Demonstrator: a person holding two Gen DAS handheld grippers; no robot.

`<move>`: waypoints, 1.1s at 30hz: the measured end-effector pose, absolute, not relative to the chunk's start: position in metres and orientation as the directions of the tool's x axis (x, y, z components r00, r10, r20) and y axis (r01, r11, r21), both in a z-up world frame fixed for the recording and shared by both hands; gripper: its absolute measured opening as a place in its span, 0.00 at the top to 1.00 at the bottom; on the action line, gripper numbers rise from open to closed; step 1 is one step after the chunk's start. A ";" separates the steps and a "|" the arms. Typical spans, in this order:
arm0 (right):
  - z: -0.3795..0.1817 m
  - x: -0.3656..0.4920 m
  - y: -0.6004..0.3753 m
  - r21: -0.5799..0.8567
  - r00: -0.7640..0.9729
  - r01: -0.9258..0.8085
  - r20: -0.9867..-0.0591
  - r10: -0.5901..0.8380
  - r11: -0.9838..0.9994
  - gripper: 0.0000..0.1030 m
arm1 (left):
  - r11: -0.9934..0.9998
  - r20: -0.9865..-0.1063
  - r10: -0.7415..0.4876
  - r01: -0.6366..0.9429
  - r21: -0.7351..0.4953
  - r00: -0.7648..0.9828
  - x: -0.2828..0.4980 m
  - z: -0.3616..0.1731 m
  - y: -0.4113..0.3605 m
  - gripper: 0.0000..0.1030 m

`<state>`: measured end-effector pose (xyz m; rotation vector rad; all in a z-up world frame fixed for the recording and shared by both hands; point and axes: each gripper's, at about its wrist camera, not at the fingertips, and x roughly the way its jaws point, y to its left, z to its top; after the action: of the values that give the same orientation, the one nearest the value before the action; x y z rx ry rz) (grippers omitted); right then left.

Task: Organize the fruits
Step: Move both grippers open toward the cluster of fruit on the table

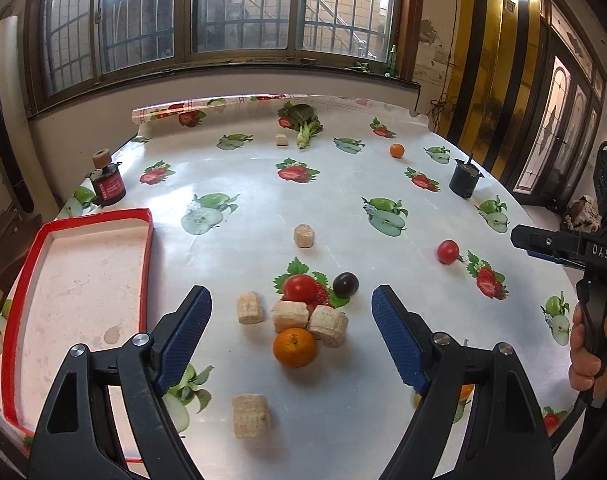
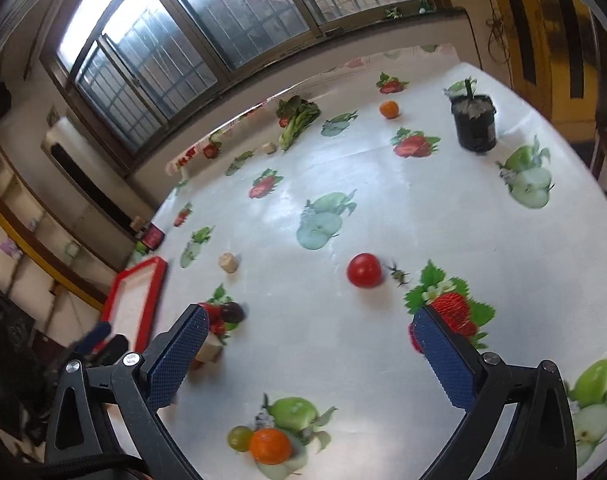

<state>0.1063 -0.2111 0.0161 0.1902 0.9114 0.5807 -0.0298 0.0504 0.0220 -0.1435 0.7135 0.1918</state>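
Observation:
My left gripper (image 1: 291,312) is open and empty above a cluster: an orange (image 1: 294,347), a red tomato (image 1: 299,288), a dark plum (image 1: 345,284) and beige cork-like blocks (image 1: 289,316). A red-rimmed tray (image 1: 145,264) lies to its left, empty. My right gripper (image 2: 307,336) is open and empty, hovering before a red tomato (image 2: 364,270) that also shows in the left wrist view (image 1: 448,251). An orange (image 2: 270,446) and a green grape (image 2: 239,438) lie near its base. A small orange (image 2: 389,109) sits far back.
A black pot (image 2: 474,122) stands at the far right. A leafy vegetable (image 1: 303,120) and a small block lie at the table's back. A red jar (image 1: 109,184) stands behind the tray. More cork blocks (image 1: 304,235) are scattered. The tablecloth has printed fruit pictures.

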 end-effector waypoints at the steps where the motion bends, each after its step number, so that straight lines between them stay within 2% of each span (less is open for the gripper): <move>1: 0.019 0.105 -0.209 0.349 0.487 -0.408 -0.699 0.524 0.844 0.00 | 0.973 -0.659 0.133 -0.226 -0.057 0.740 -0.034 0.023 0.053 0.20; 5: 0.024 0.094 -0.200 0.219 0.509 -0.470 -0.724 0.466 0.855 0.00 | 0.970 -0.647 0.179 -0.244 -0.011 0.741 -0.043 0.025 0.056 0.20; 12: 0.034 0.066 -0.181 0.058 0.535 -0.595 -0.716 0.449 0.802 0.00 | 0.947 -0.593 0.301 -0.307 0.094 0.747 -0.060 0.037 0.055 0.20; 33: 0.041 0.029 -0.149 -0.098 0.555 -0.696 -0.702 0.446 0.711 0.00 | 0.923 -0.571 0.358 -0.373 0.096 0.739 -0.074 0.048 0.066 0.20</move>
<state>0.0295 -0.1491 0.0409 -0.3900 0.7043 0.6952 -0.0745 0.0664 0.0480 -0.0250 0.6209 0.4007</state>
